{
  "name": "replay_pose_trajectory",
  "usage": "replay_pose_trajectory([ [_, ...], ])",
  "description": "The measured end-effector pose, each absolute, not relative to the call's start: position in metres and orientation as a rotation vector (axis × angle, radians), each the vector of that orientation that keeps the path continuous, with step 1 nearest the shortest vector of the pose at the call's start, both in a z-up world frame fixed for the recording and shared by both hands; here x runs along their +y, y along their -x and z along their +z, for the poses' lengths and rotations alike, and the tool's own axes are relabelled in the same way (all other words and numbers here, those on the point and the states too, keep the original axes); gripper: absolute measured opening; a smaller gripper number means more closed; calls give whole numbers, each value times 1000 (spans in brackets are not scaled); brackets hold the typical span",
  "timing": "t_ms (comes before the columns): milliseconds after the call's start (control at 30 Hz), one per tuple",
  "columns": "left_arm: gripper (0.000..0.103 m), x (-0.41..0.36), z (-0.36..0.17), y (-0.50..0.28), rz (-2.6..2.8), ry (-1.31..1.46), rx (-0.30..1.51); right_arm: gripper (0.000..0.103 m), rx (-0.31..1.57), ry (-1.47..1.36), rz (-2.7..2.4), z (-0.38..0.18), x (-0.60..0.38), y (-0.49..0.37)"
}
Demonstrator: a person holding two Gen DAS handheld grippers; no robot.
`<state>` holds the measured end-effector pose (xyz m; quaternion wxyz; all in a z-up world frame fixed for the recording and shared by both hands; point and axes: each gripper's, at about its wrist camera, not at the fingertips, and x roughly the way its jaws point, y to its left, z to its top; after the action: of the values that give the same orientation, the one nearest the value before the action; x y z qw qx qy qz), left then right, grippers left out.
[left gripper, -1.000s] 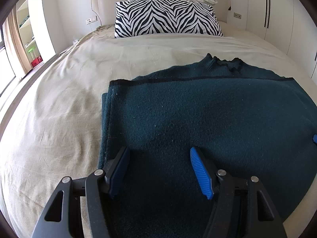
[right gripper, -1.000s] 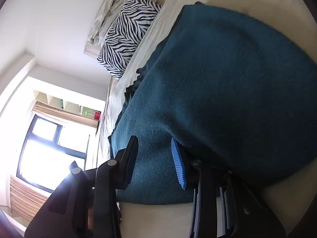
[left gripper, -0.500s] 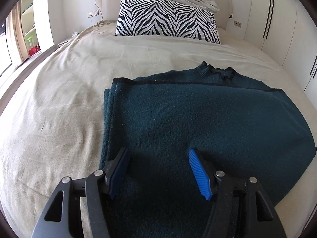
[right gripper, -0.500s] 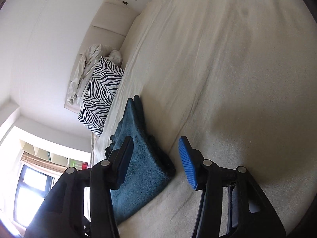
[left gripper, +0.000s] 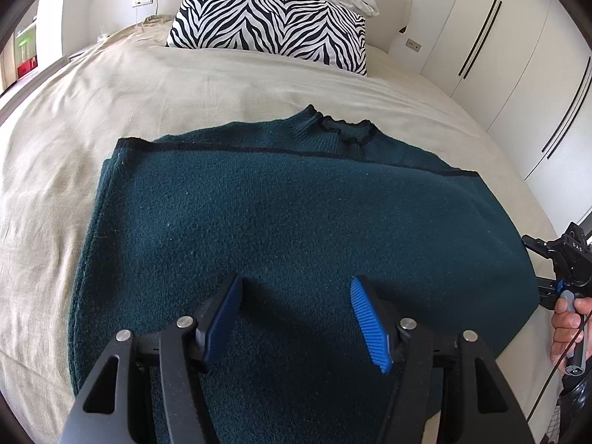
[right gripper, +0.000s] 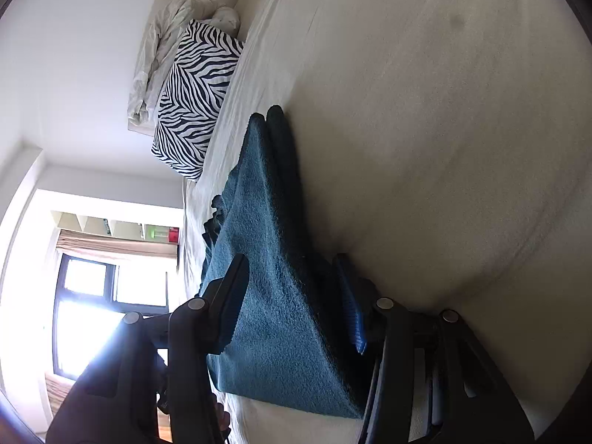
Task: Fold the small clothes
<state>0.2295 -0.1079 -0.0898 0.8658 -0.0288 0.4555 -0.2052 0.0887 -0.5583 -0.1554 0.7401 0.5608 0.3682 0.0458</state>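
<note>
Sweater (left gripper: 288,244), dark teal and folded over on itself, lies flat on the beige bed (left gripper: 207,85), its collar toward the zebra-striped pillow (left gripper: 270,26). Left gripper (left gripper: 296,314) hangs just above the near part of the knit with its jaws apart and nothing between them. Right gripper (right gripper: 292,303) is turned sideways at the sweater's edge; the folded layers sit between its jaws, and I cannot tell whether the pads press on them. White wardrobe doors (left gripper: 518,55) stand beside the bed.
</note>
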Motion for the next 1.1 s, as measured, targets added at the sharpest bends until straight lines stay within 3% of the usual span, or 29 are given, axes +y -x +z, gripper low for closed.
replay_pose_trajectory([
  [333,68,-102,-98,-235,-456,80,964,45,899,-1171,165,-148,-546,-140],
  [567,68,-100,-100,-236,-478,72,964,18,1014,-1124,144,-155,-537,-167],
  [867,68,-93,-101,-239,-499,116,971,12,1067,-850,-15,-123,-509,-174],
  [967,65,-86,-100,-241,-516,165,973,12,1070,-735,-80,-102,-487,-178],
  [1100,46,-58,-102,-246,-530,334,996,12,1075,-500,-111,-61,-422,-190],
])
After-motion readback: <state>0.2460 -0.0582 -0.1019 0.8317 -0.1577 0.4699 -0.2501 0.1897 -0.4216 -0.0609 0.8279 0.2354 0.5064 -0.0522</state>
